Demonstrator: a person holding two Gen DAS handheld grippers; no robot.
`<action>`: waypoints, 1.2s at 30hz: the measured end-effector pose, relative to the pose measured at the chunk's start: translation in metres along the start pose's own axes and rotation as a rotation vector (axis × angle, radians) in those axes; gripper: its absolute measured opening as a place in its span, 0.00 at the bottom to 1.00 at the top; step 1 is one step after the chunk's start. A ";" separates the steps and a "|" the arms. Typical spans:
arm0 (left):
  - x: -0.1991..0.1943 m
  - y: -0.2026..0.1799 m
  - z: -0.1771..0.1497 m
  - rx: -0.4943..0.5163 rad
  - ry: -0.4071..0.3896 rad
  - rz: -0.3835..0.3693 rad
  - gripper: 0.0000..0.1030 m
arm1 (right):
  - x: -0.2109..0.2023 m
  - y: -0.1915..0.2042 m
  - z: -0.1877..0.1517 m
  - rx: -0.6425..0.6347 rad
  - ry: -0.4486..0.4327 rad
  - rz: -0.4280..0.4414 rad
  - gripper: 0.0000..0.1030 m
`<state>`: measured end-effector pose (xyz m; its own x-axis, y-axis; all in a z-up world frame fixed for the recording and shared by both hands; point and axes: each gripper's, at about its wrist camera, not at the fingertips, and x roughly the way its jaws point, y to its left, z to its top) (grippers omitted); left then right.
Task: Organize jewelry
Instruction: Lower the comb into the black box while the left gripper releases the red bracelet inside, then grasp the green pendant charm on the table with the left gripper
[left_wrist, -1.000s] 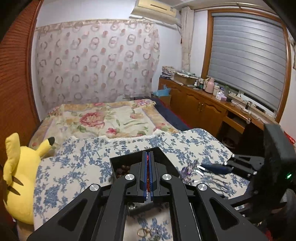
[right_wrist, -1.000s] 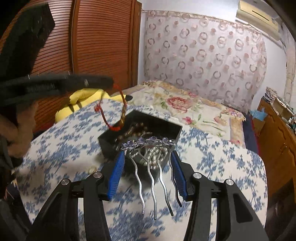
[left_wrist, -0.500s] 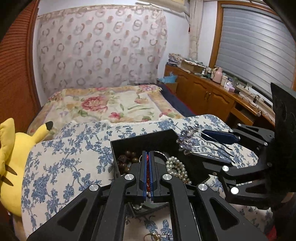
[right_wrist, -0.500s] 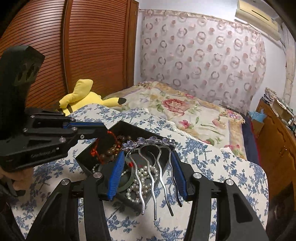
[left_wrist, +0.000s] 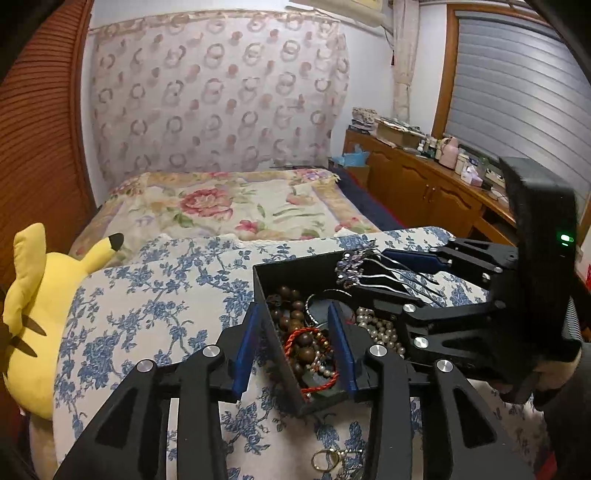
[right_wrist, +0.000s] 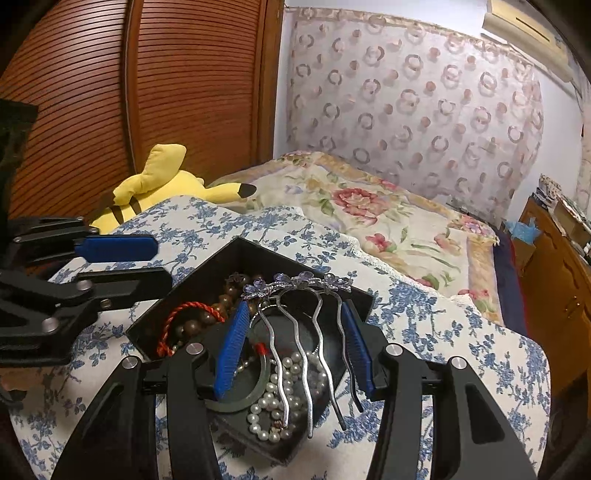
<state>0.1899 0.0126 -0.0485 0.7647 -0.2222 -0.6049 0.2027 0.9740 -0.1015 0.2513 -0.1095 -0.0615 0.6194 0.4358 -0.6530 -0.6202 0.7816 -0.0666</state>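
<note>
the left hand-held gripper (left_wrist: 295, 339) is spread wide, empty, straddling the near wall of the black jewelry box (left_wrist: 275, 341) on the bed. the right hand-held gripper (right_wrist: 295, 339) clasps the silver hair comb (right_wrist: 295, 332) over the box.

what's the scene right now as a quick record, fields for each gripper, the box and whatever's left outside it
left gripper: open, straddling the box's near wall
right gripper: shut on hair comb, over the box
black box: on floral cloth
in box: red cord bracelet, wooden beads, pearls, jade bangle
outside box: gold rings on cloth
</note>
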 end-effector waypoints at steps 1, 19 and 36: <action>0.000 0.000 0.000 0.000 0.001 0.000 0.37 | 0.002 0.000 0.001 0.002 0.002 0.000 0.52; -0.039 0.019 -0.010 -0.024 -0.038 -0.007 0.67 | 0.007 0.001 0.004 0.039 0.001 0.017 0.53; -0.052 0.011 -0.076 -0.015 0.060 -0.042 0.78 | -0.066 0.028 -0.054 0.069 -0.031 0.056 0.53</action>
<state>0.1059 0.0386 -0.0788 0.7175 -0.2603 -0.6461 0.2241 0.9645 -0.1397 0.1674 -0.1408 -0.0610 0.5997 0.4928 -0.6305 -0.6206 0.7838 0.0224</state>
